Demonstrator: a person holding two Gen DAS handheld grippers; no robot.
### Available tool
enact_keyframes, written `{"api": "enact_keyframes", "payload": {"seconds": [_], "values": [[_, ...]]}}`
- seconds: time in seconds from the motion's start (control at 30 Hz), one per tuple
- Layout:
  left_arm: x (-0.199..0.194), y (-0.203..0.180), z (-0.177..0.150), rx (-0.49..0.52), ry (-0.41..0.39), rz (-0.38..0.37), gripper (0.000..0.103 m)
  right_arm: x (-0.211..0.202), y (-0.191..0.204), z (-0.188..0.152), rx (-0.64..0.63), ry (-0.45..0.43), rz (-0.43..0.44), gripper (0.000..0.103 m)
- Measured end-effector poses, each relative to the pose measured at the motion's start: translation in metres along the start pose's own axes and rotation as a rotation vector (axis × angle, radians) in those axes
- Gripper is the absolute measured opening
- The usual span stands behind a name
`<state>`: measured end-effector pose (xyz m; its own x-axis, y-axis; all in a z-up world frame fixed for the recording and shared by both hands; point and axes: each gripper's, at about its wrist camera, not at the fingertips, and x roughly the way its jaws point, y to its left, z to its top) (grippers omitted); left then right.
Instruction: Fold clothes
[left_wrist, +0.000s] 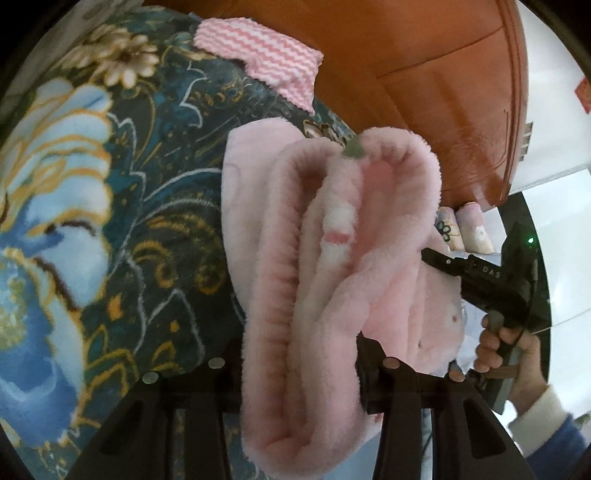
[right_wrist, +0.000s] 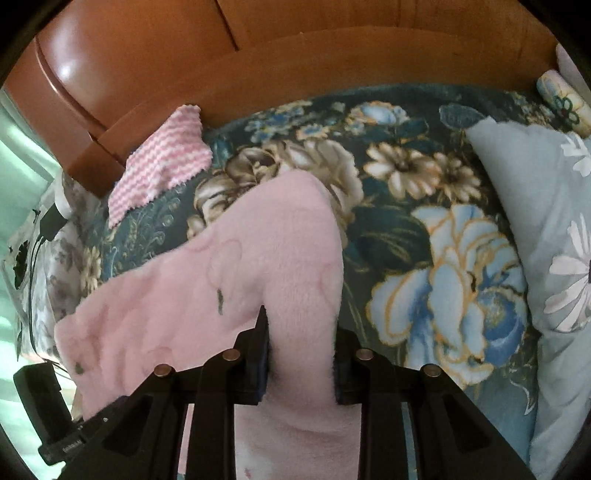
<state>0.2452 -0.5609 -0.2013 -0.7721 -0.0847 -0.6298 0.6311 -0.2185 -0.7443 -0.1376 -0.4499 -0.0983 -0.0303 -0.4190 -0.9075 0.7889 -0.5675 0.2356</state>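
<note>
A: Where are you in the fold?

B: Mid-fold. Your right gripper (right_wrist: 301, 363) is clamped on a band of the pink fleece garment (right_wrist: 207, 288), which trails ahead of it over the floral bedspread (right_wrist: 424, 258).

A: And your left gripper (left_wrist: 299, 373)?

B: The bunched fleece sits between its jaws; clamped or slack, I cannot tell. Next, lay it flat ahead and smooth it.
</note>
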Motion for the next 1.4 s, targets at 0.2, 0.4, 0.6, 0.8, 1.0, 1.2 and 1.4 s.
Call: {"api": "enact_keyframes", "payload": {"seconds": [0.2,0.4,0.6,0.8,1.0,1.2,1.4], "values": [[-0.03,-0.001,0.007,0.013,0.016,0.033,0.051,-0.013,-0.003,0.003,-0.03,0.017,0.0,0.048],[-0.058,-0.047,0.001,0.233,-0.055,0.147,0.052,-0.046,0.001,-0.018,-0.057,-0.092,-0.107,0.052],[-0.042,-0.124,0.006,0.571,-0.084,0.098,0.052,-0.04,0.04,-0.063,-0.172,-0.074,-0.063,0.052],[-0.006,-0.081,0.034,0.503,-0.016,0.244,0.051,-0.032,0.027,-0.087,-0.201,-0.069,-0.138,0.052],[0.004,-0.052,0.035,0.476,-0.014,0.189,0.051,-0.011,-0.013,-0.097,-0.035,-0.064,-0.106,0.052],[-0.001,-0.062,0.032,0.489,-0.015,0.215,0.051,0.002,-0.017,-0.102,0.007,-0.08,-0.111,0.052],[-0.041,-0.059,-0.011,0.349,-0.127,0.192,0.051,-0.024,-0.005,-0.129,0.08,-0.183,-0.097,0.053]]}}
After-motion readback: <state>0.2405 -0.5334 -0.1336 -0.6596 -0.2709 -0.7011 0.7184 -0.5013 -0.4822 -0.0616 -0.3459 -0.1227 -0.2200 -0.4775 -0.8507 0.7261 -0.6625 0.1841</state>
